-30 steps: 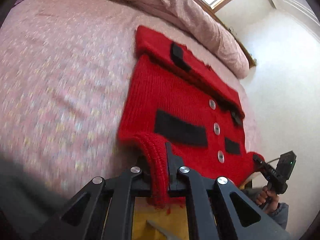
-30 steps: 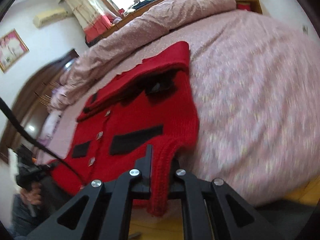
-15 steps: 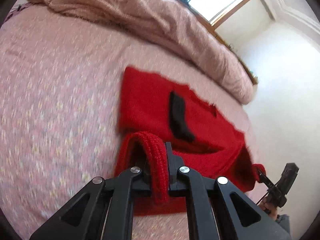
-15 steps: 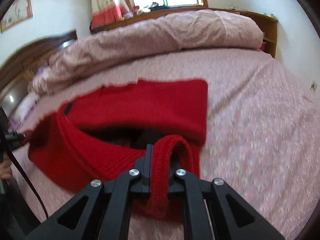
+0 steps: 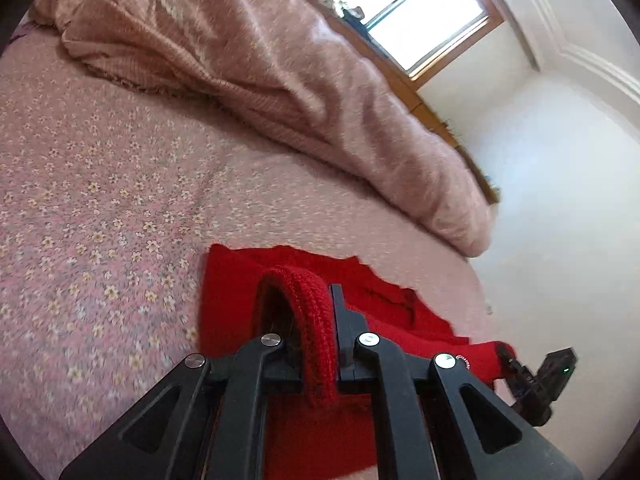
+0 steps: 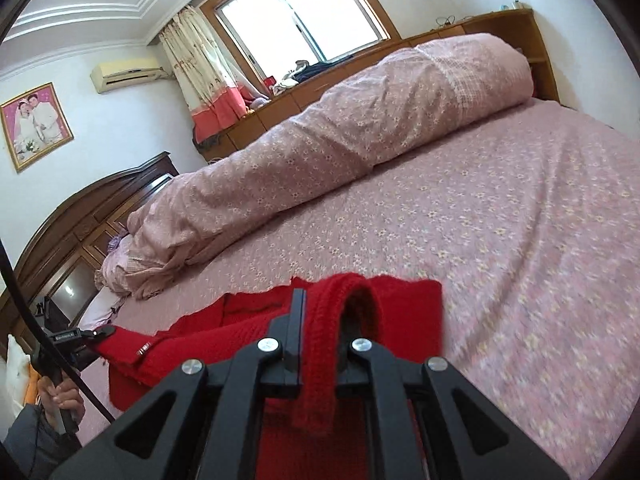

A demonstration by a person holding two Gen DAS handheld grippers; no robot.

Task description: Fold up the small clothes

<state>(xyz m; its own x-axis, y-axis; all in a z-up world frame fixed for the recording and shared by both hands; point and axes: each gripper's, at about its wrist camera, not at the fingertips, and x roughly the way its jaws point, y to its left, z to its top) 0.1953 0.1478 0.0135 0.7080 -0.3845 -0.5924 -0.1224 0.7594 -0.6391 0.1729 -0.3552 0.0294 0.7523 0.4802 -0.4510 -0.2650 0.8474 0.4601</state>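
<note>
Sweater [image 5: 236, 300] in red knit lies doubled over on the flowered bed [image 5: 100, 208], with the rolled quilt [image 5: 280, 80] beyond it. Left tool [image 5: 308, 320] is clenched on a ribbed edge, lifting it into a loop. Over on the right, the right tool [image 6: 324, 328] grips another ribbed edge the same way, above the red pile.
</note>
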